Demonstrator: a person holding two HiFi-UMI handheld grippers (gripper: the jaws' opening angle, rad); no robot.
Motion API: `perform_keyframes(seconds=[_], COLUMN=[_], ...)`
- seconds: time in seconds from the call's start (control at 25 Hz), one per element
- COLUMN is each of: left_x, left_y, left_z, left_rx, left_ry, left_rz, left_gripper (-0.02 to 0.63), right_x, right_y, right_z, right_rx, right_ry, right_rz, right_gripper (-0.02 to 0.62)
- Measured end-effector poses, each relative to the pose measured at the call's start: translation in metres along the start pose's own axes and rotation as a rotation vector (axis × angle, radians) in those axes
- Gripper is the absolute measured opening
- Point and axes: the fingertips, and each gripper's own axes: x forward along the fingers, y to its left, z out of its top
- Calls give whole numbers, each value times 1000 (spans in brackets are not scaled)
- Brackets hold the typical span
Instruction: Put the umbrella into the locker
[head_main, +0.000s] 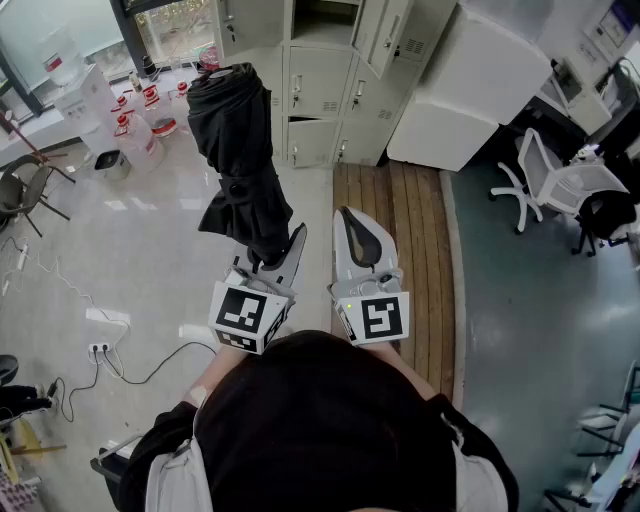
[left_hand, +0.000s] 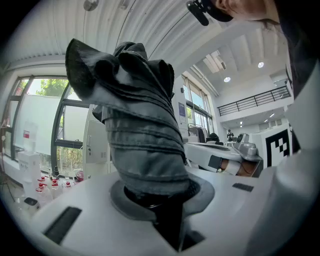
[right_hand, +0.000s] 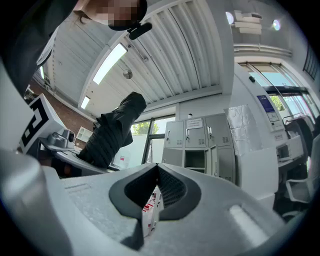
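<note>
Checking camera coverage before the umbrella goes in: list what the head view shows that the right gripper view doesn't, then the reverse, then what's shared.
Only the head view: the wooden floor strip, the white office chair, the power strip on the floor, and the left tongs gripping the black umbrella at its lower end. Only the right gripper view: the ribbed ceiling and its strip light. Both: the umbrella, the right tongs, shut and empty, and the grey lockers with one compartment open.
</note>
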Motion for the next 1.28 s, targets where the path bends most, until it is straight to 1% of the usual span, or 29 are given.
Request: perform_keyframes(seconds=[0.16,0.52,0.72,0.96,1.12,1.28], left_x=[4,34,51,54,94,131], left_y=[-1,-9,-6,14,38,66], left_z=[0,1,0,-2,-7,-6], left_rx=[9,1,1,2,-4,0], left_ry=[13,14,20,19,26,22], left_rz=[-1,-1,7,13,6,-24], left_gripper=[84,84,84,84,84,84], right_x=[0,8,19,37,73,115], right_y=[-4,-32,-44,-38,-61,-79], right_z=[0,-3,-14,-25,-44,-60], right_rx=[2,-4,0,25,29,27], right_ry=[-5,-32,-29,-23,-12,-11], right_rz=[2,24,44,47,44,23], right_gripper=[3,3,3,3,3,3])
